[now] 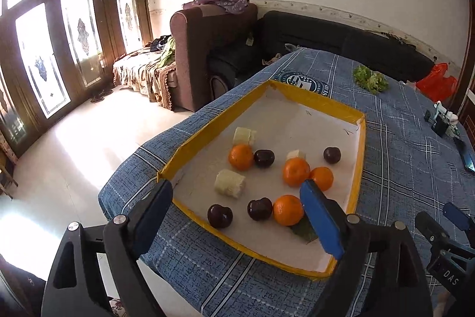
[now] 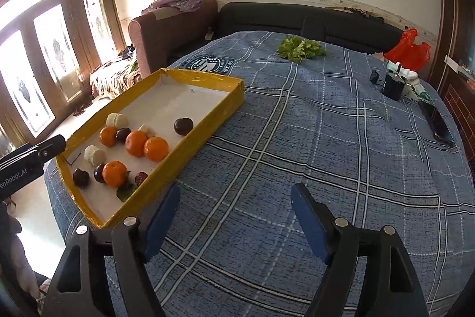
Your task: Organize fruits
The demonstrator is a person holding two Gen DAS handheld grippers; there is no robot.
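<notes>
My left claw [image 1: 237, 207] gapes empty over the tray [image 1: 360, 156]; only my right claw [image 2: 236, 216], also apart, sees a fifth plum [image 2: 141, 178] behind the orange [image 2: 115, 169].

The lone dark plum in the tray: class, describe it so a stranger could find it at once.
Start at the yellow-rimmed tray on the blue checked cloth. Look past the oranges toward the tray's empty end. The plum sits there alone, touching nothing, unlike the other plums.

Left gripper [image 1: 237, 199] tilted downward, jaws spread wide with nothing between the pads; right gripper [image 2: 236, 205] likewise angled down, jaws apart and empty, its blue fingertips [image 2: 308, 220] clear of any contact.
</notes>
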